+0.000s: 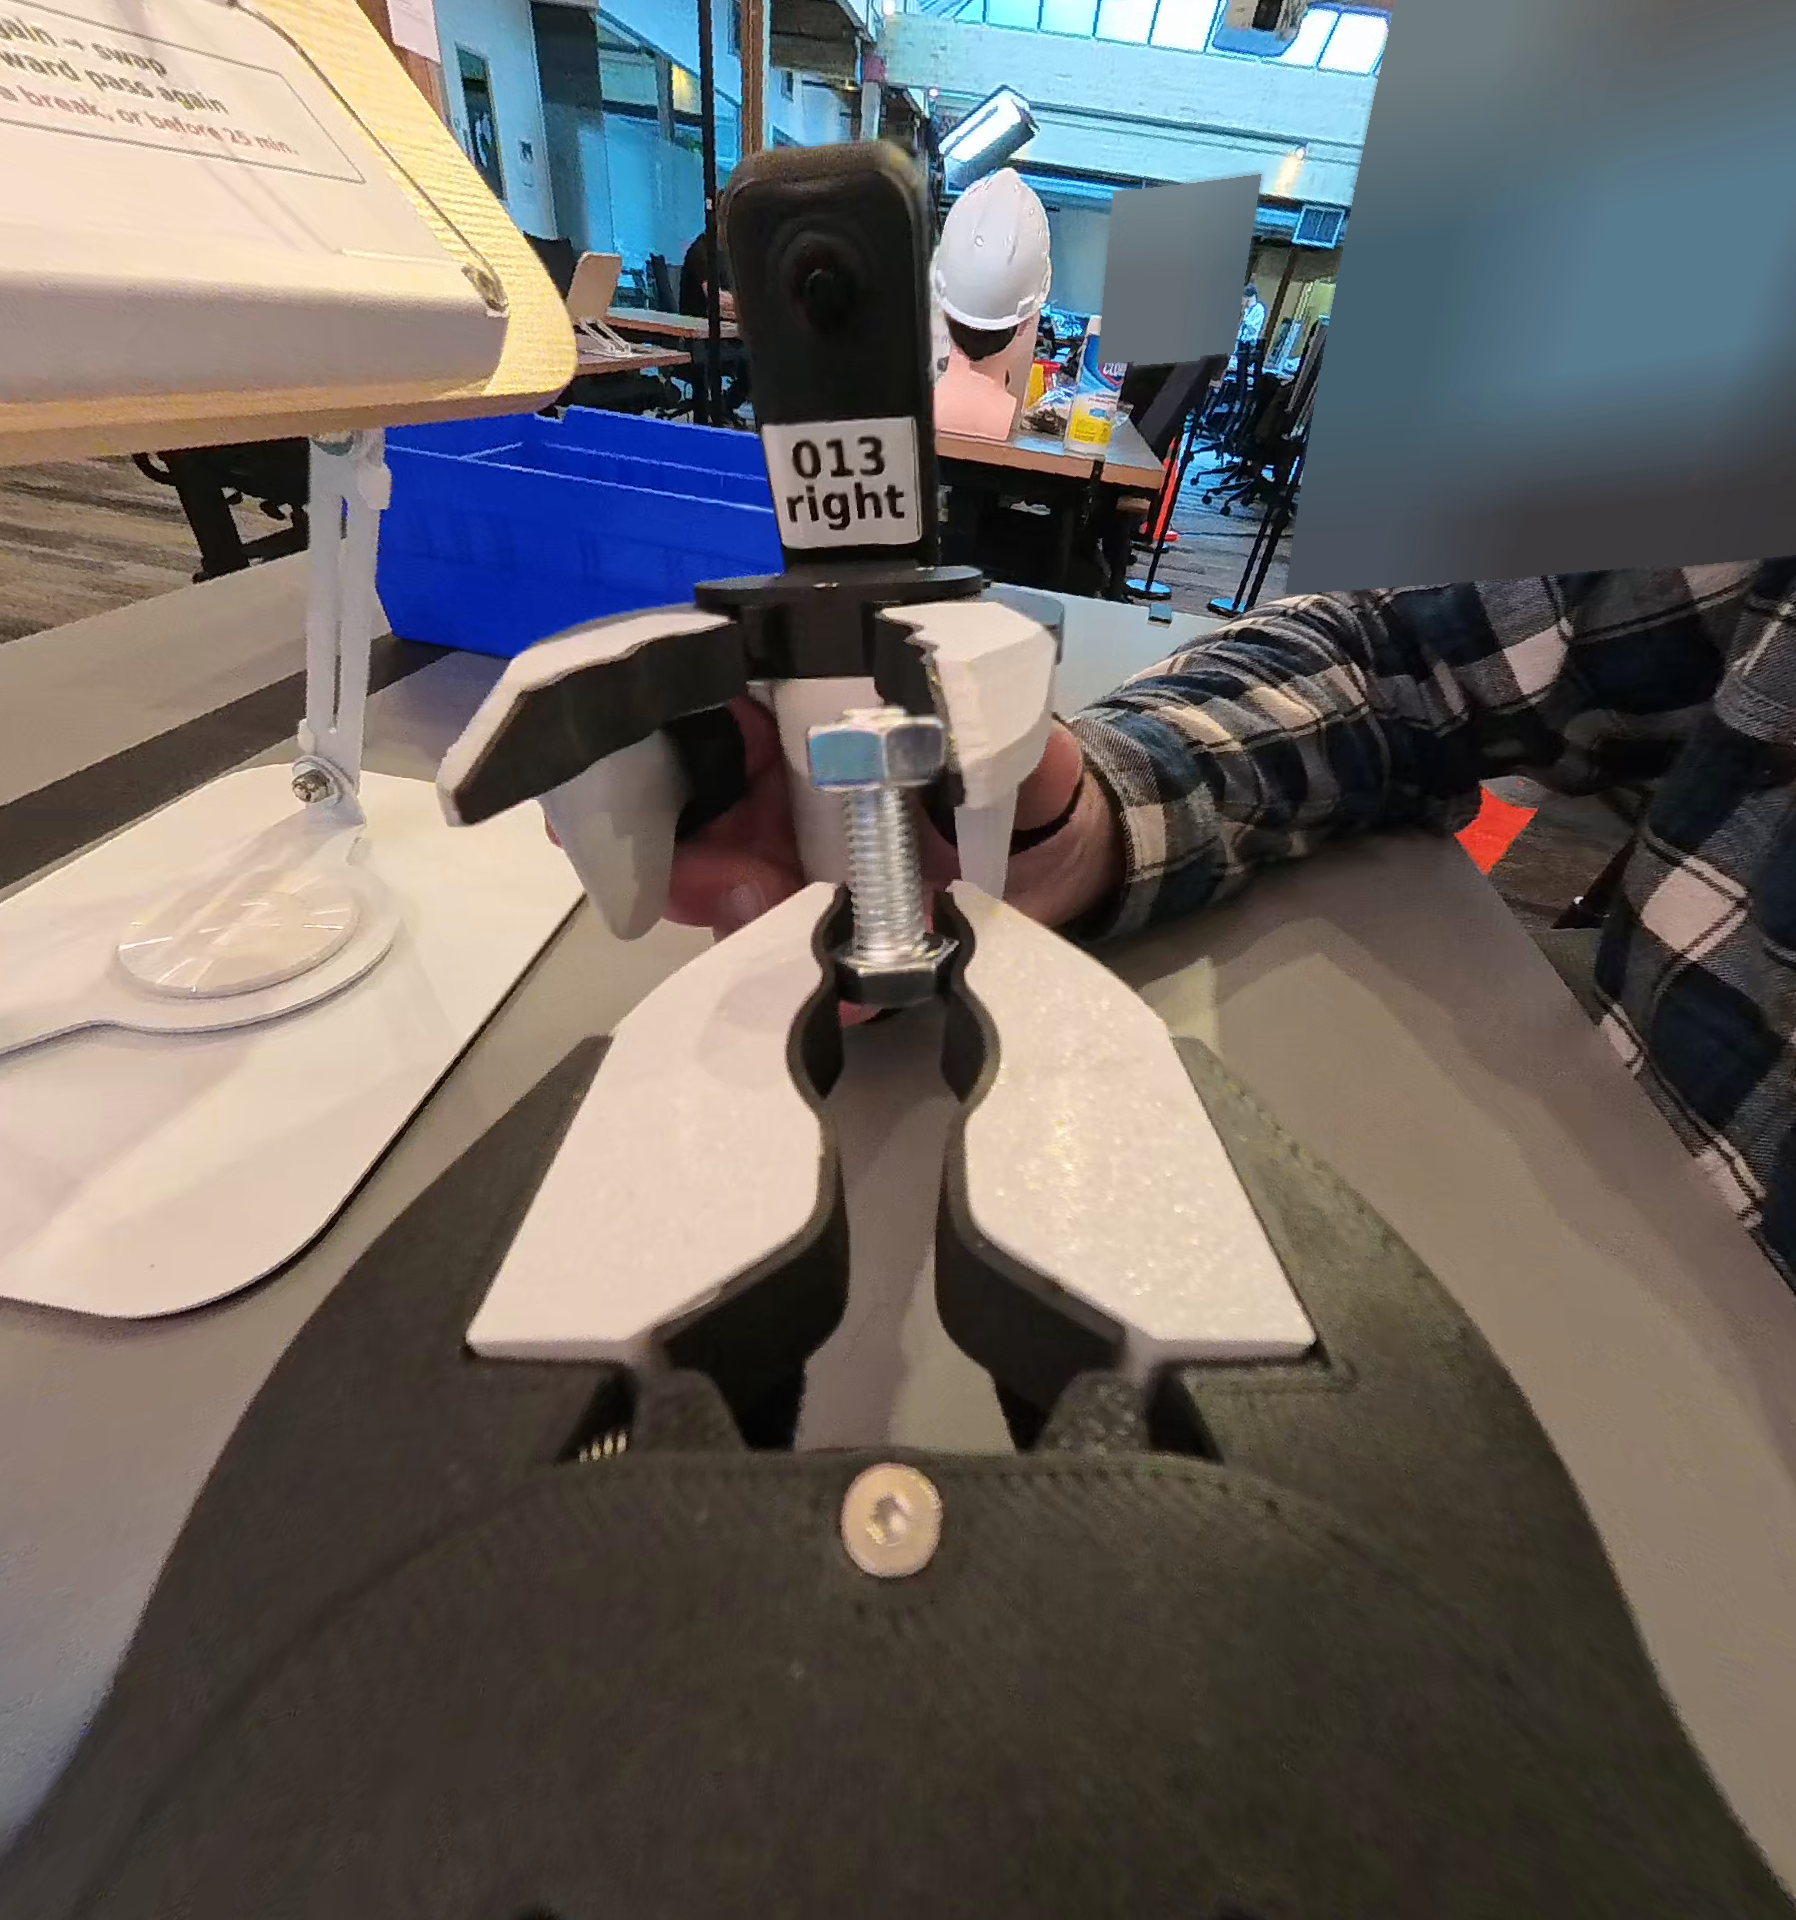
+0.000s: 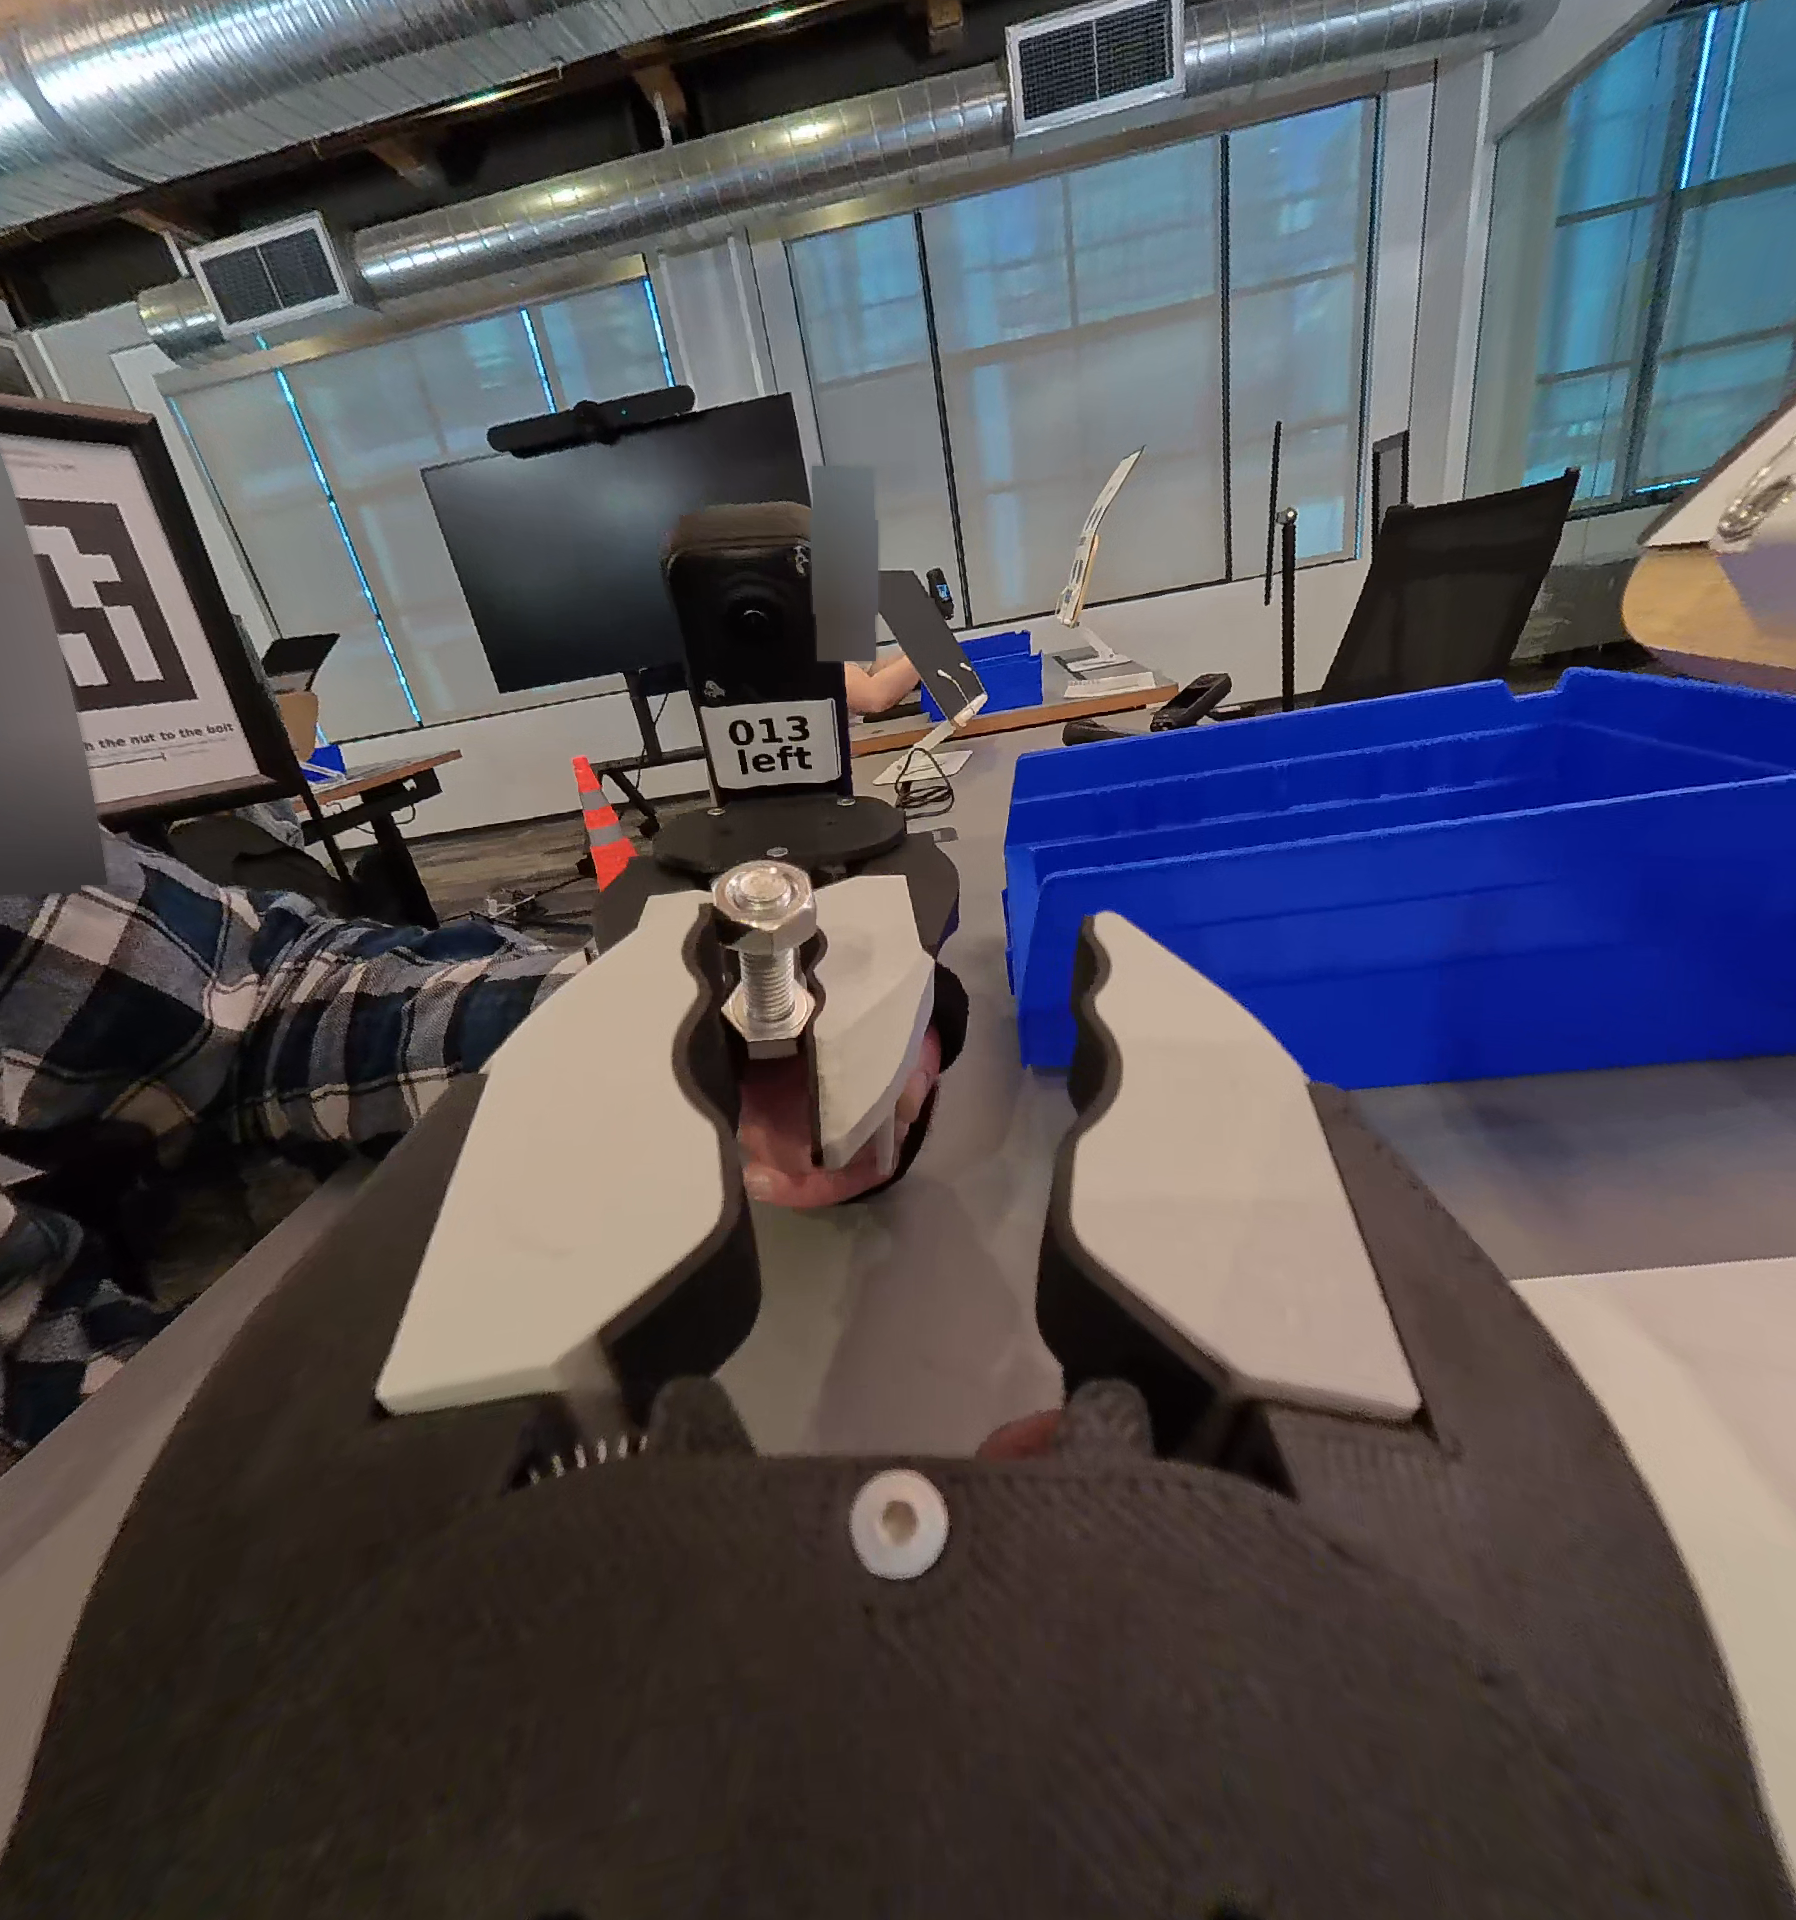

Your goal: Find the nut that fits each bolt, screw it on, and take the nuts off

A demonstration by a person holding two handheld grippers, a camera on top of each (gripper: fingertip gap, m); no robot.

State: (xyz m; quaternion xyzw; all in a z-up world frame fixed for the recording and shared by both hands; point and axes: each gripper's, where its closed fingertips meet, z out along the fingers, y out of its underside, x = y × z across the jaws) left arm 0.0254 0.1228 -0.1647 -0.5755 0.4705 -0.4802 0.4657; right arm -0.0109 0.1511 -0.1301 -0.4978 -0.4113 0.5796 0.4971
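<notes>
one bolt (image 1: 878, 831) decides the coming move, and its long axis runs straight from the left tool (image 1: 889, 971) toward the right tool (image 2: 930, 997), head end farthest from the left one. the left tool is narrow, its dark pads pressed on the nut (image 1: 892, 971) threaded at the near end of the shank, so bolt and nut hang above the desk (image 1: 1496, 1091) between the two tools. the right tool stands wide and holds nothing: one finger (image 2: 603, 1091) lies just beside the bolt head (image 2: 764, 902), the other well off toward the blue bin (image 2: 1496, 935). seen from the right tool, the bolt sits left of centre, so i judge it must shift that way before closing on the head. the right tool is the free one for turning.
</notes>
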